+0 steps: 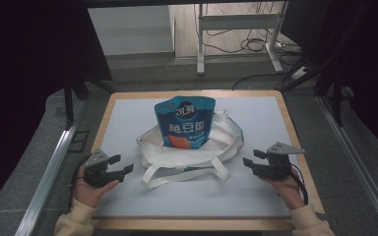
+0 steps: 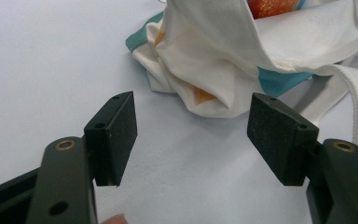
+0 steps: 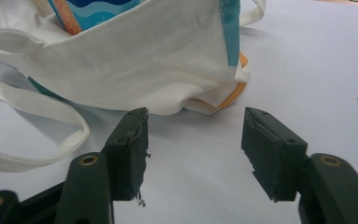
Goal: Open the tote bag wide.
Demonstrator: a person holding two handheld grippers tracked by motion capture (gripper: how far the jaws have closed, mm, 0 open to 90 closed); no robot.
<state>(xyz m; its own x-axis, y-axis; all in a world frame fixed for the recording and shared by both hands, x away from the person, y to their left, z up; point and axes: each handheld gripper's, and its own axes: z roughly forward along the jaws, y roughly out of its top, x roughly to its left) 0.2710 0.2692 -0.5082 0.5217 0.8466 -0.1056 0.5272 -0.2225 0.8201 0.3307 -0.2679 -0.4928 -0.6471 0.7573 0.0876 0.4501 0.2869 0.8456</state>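
The white woven cloth tote bag [image 1: 189, 152] looks soft and matt; the blue glossy plastic snack pouch [image 1: 185, 120] shines; the pale matt table mat [image 1: 275, 128] lies smooth; its light wooden edge [image 1: 295, 142] looks bare.

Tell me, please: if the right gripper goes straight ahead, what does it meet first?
Most likely the white cloth bag: the right gripper, jaws open and empty, points at its lower corner. How far off it lies is unclear.

Both forearms enter from the near edge in pale sleeves, each hand gripping a black two-jaw tool from behind. The left gripper [image 1: 122, 164] lies low at the left, jaws pointing inward toward the centre and standing apart, nothing between the pads [image 2: 121, 135]. The right gripper [image 1: 253, 158] mirrors it at the right, jaws aimed inward and likewise parted, its grey three-cornered plate uppermost.
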